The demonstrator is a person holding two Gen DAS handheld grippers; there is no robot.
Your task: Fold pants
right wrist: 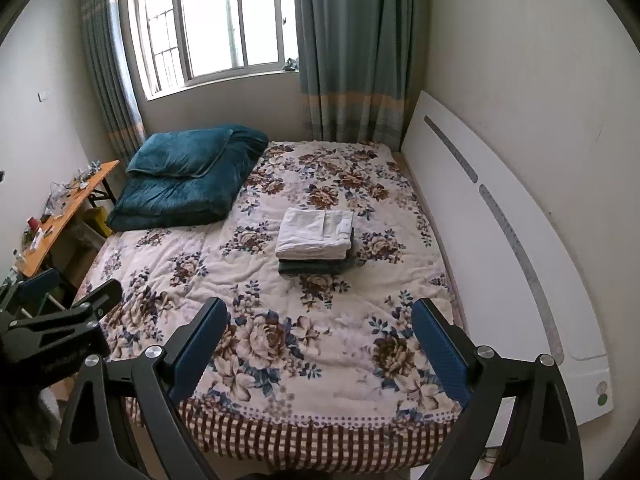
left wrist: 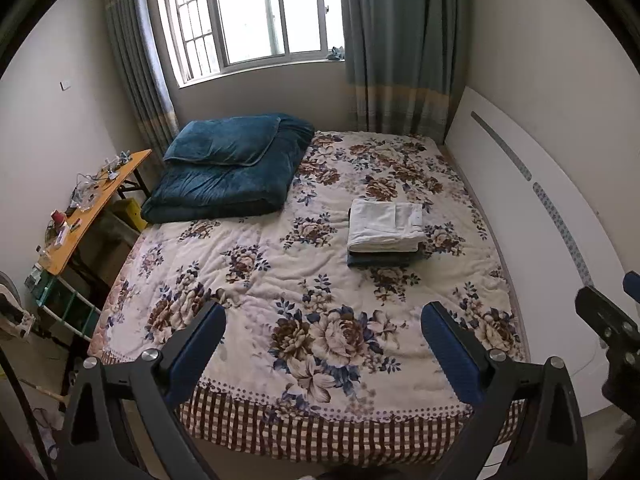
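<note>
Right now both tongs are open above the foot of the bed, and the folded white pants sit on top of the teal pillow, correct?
Not quite. The folded white pants sit on a stack of darker folded clothes on the floral bedspread, apart from the teal pillow; the right wrist view shows it. The left tongs and right tongs are indeed open above the foot of the bed.

Cream bedspread [left wrist: 248,256] under my tongs, brown and navy flowers all over it, a brown-and-white check along its near edge. White folded pants [left wrist: 386,226] top the stack, something dark grey-blue beneath. Deep teal quilt [left wrist: 228,176] and pillow. Grey-green curtains [left wrist: 394,40] banded pale tan. Orange side table [left wrist: 86,208]. My finger pads [left wrist: 198,354] are blue on black.
</note>
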